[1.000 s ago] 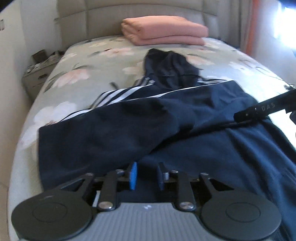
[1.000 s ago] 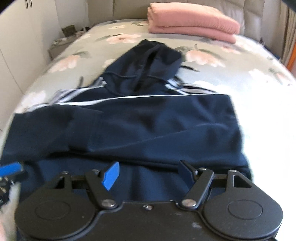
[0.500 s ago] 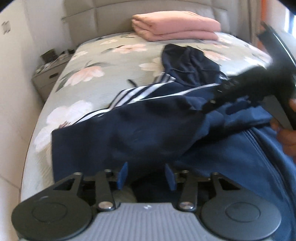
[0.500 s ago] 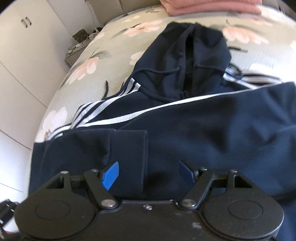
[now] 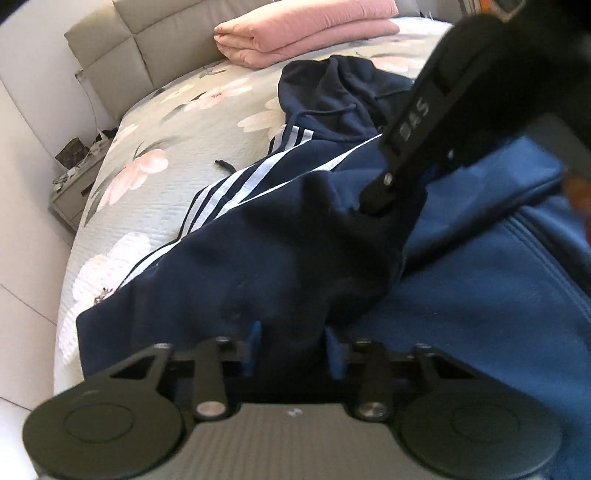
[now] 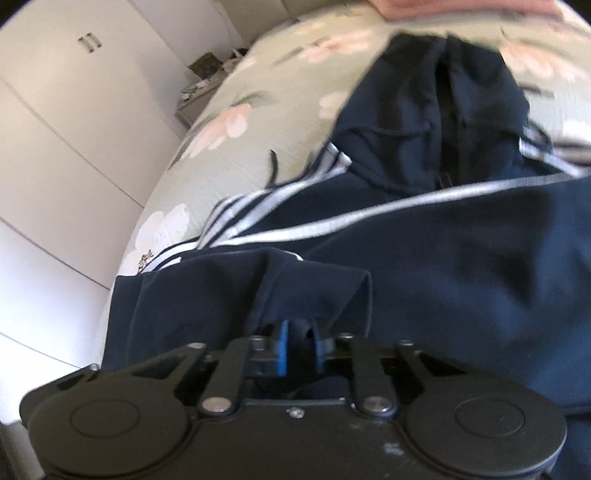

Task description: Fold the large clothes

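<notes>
A navy hoodie (image 5: 280, 251) with white sleeve stripes lies spread on the floral bedspread (image 5: 155, 155), hood towards the headboard. My left gripper (image 5: 293, 350) is shut on a raised fold of the hoodie at its near left edge. My right gripper (image 6: 299, 349) is shut on the folded-over sleeve cuff (image 6: 314, 291). In the left wrist view the right gripper's black finger (image 5: 402, 162) comes down from the upper right onto the cloth. The hoodie (image 6: 443, 258) fills most of the right wrist view.
A folded pink blanket (image 5: 306, 33) lies at the head of the bed by the padded headboard (image 5: 122, 44). A cluttered bedside table (image 5: 74, 177) stands on the left. White cupboard doors (image 6: 66, 122) line the left wall. The bed's left edge is close.
My right gripper has swung left over the hoodie and shut on the sleeve cuff. My left gripper now pinches a raised fold, and the cloth between the two has bunched up.
</notes>
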Demonstrator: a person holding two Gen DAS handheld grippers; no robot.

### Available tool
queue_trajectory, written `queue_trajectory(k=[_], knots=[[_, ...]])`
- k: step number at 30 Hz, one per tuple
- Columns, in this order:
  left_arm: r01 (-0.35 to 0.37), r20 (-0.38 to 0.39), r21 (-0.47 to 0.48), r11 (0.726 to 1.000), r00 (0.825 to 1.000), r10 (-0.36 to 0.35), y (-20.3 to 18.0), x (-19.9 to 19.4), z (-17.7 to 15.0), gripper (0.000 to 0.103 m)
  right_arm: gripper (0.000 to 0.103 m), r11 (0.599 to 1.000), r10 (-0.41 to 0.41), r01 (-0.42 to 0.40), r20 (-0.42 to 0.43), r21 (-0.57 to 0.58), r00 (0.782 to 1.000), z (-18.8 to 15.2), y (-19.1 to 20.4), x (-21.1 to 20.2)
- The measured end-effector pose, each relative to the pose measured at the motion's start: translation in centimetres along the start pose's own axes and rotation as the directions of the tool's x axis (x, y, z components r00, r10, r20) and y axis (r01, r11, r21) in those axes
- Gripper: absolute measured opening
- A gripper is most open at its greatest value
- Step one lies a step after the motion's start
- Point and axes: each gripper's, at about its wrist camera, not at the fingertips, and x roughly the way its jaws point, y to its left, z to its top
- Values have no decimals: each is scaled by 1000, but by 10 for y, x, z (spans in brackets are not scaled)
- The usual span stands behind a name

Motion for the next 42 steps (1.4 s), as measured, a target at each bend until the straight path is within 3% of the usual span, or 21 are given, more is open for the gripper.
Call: queue_trajectory(k=[1,2,8,10,12,13,17,22,23,25,26,27,33,37,40,41,42], knots=[[5,0,-4,1000,1000,-5,0,0,1,15,14,1000,-1,1,14,-9,1000,0,2,-5],[27,-2,-20,999,1000,-27,1,-1,2,8,13,1000,-4,4,30,-16,1000,0,3,-10],[27,1,-40,999,1000,-27,-3,-7,5,10,12,1000,5,-6,38,3,999,3,-13,-26],[26,-2,-34,999,1000,-26,-6,-7,5,15,22,999,-11,11,14,39,1000,4,-22,-24],[21,-7,-30,999,1000,-22,-9,-7,4,16,70,996,-5,5,-2,84,1000,4,-34,-23],[21,-10,-25,999,1000,-21,-10,-7,3,19,79,994,12,-12,7,111,1000,3,-40,-24],[29,2,-16,999,1000,-29,-15,-10,2,28,81,982,70,-68,-2,174,998,3,-56,-20],[29,-3,18,999,1000,-28,-22,-6,1,33,81,986,89,-83,-34,146,995,4,-45,1],[27,-6,24,999,1000,-27,-23,-5,1,33,78,985,100,-93,-44,142,994,3,-42,5],[24,-12,29,999,1000,-24,-24,-3,2,30,50,988,107,-103,-31,112,994,2,-32,6],[22,-15,33,999,1000,-21,-24,-2,3,18,12,990,107,-104,-29,92,994,3,-28,4],[12,-17,38,999,1000,-12,-26,-3,3,13,4,993,93,-92,-14,80,996,4,-25,-1],[26,88,5,1000,996,-26,-35,-32,34,8,2,999,-26,29,165,-21,986,24,-28,-66],[153,197,-37,988,970,-143,-56,-53,67,7,1,980,-162,188,281,-66,946,42,-49,-117],[205,231,-27,978,953,-194,-81,-54,91,8,1,968,-221,245,284,-53,933,48,-75,-137],[191,235,-18,981,955,-181,-88,-54,94,10,2,970,-219,238,250,-47,943,48,-83,-137],[168,227,-9,986,960,-162,-93,-53,96,12,11,979,-193,204,204,-32,960,47,-90,-132]])
